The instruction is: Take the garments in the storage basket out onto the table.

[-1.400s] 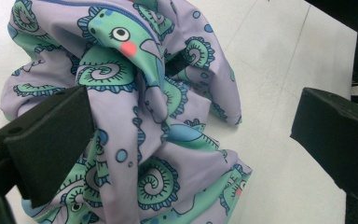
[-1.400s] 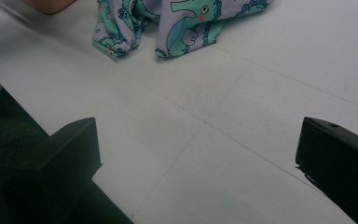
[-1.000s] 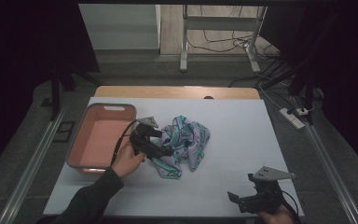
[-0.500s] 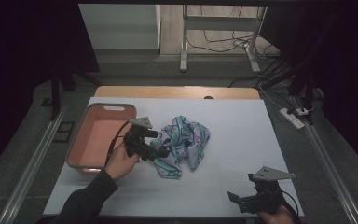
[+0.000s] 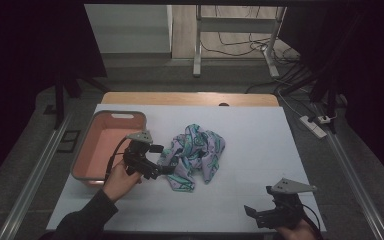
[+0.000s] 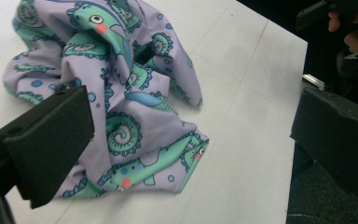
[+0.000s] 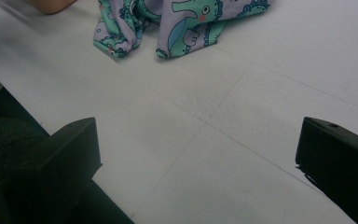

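Note:
A crumpled lilac cloth (image 5: 197,152) printed with green dinosaurs lies in the middle of the white table. My left gripper (image 5: 161,160) is at the cloth's left edge, jaws open wide. In the left gripper view the cloth (image 6: 135,102) spreads between and beyond the two black jaws of that gripper (image 6: 191,121), and the left jaw overlaps its edge. My right gripper (image 5: 261,209) rests open near the table's front right edge, well apart from the cloth. In the right gripper view that gripper (image 7: 200,144) has bare table between its jaws, and the cloth (image 7: 186,14) lies far ahead.
A pink tray (image 5: 87,150) stands at the table's left, just behind my left hand. The other hand with its gripper (image 6: 340,18) shows at the top right of the left gripper view. A power strip (image 5: 314,125) lies off the table's right side.
My left gripper has shifted slightly left and toward the front at the cloth's edge. The cloth and the right gripper have stayed in place.

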A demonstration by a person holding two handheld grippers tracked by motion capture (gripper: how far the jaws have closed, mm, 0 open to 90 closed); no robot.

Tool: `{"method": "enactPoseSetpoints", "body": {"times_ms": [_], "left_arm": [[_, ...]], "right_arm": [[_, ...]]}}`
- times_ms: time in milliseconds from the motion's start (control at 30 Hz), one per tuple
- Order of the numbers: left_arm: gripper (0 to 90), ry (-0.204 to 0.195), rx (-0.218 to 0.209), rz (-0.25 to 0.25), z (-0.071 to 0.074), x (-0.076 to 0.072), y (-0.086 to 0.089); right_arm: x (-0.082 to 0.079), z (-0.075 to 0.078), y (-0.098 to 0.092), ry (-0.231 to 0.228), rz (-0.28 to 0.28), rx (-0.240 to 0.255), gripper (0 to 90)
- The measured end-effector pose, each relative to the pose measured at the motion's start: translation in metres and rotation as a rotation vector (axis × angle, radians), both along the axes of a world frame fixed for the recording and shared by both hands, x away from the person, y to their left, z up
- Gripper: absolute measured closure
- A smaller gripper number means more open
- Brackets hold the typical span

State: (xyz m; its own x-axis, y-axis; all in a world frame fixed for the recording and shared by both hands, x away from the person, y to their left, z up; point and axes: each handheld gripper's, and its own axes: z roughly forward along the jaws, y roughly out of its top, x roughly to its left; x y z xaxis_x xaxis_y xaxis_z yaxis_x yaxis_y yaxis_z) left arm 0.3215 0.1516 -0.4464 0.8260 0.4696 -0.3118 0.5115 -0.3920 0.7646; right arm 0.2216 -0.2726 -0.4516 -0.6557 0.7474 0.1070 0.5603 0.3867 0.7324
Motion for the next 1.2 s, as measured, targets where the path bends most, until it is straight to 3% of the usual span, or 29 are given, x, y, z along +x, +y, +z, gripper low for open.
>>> {"method": "enactPoseSetpoints", "body": {"times_ms": [133, 467, 667, 900, 1200], "left_arm": [[0.0, 0.012, -0.004, 0.022, -0.002, -0.007, 0.008], [0.0, -0.023, 0.030, 0.078, -0.003, -0.029, 0.026], [0.0, 0.019, -0.019, 0.119, -0.011, -0.042, 0.044], [0.0, 0.000, 0.015, 0.165, -0.017, -0.062, 0.067], [0.0, 0.001, 0.021, 0.222, -0.020, -0.081, 0.093]], "right_arm": [[0.000, 0.000, 0.000, -0.001, 0.001, -0.001, 0.0], [0.000, 0.000, 0.000, -0.001, 0.002, 0.000, 0.0], [0.000, 0.000, 0.000, -0.001, 0.002, -0.001, 0.0], [0.000, 0.000, 0.001, -0.001, 0.001, -0.003, 0.0], [0.000, 0.000, 0.001, -0.001, 0.001, -0.006, 0.0]]}}
